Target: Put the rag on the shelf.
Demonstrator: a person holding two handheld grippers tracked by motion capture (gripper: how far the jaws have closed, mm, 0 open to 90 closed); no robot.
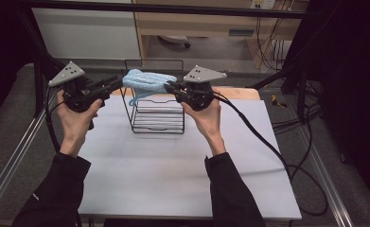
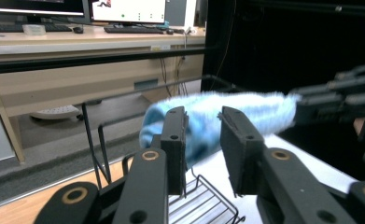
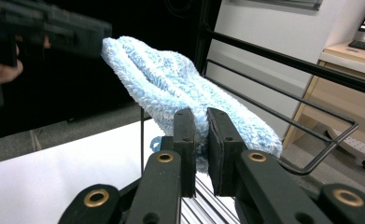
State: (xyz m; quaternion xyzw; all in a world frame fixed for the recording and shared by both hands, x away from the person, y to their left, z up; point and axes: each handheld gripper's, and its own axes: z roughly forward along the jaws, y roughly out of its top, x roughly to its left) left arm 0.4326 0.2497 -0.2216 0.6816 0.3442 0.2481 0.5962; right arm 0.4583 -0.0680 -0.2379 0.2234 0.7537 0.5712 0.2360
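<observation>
The blue fluffy cloth (image 1: 147, 81) hangs stretched over the top of the black wire rack (image 1: 156, 124), which stands on the white tabletop (image 1: 173, 170) toward its far side. I have the cloth between my two claws. My right gripper (image 3: 198, 140) is pinched narrow on one end of it, the pads pressing into the pile. My left gripper (image 2: 203, 140) stands with its jaws apart around the other end, and I see a gap between the pads and the fabric, so that side is loose. I judge I am at the point of draping the cloth onto the rack's top bar and letting go. The next move calls for drawing the left claw clear without dragging the cloth, then opening the right. Both my hands are raised level with the rack's top, each claw pointing inward toward the other across it, forearms coming up from the near edge.
</observation>
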